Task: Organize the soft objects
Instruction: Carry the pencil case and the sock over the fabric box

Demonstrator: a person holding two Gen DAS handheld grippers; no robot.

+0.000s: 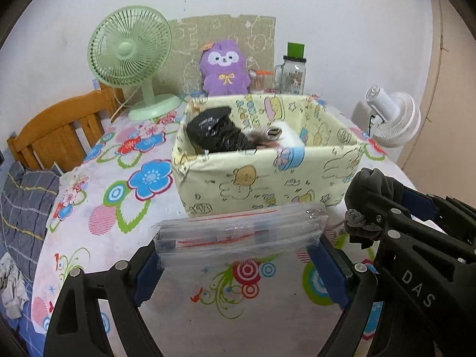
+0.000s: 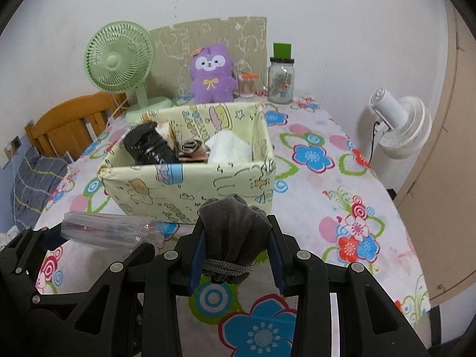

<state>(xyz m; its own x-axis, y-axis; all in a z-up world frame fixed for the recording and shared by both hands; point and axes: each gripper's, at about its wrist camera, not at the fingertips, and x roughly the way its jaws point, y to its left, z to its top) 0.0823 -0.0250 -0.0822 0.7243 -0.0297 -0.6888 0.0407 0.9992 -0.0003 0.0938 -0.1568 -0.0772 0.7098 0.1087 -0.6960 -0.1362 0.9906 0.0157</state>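
A yellow cartoon-print fabric box stands mid-table; it also shows in the right wrist view. It holds a black wrapped bundle, a white soft item and a small rolled item. My left gripper is shut on a clear zip bag, held across its fingers just in front of the box. My right gripper is shut on a dark grey rolled cloth with a knitted band, near the box's front wall, to the right of the bag.
A green desk fan, a purple plush, a glass jar with a green top and a cardboard sheet stand at the table's back. A white fan is off the right edge. A wooden chair and plaid cloth are left.
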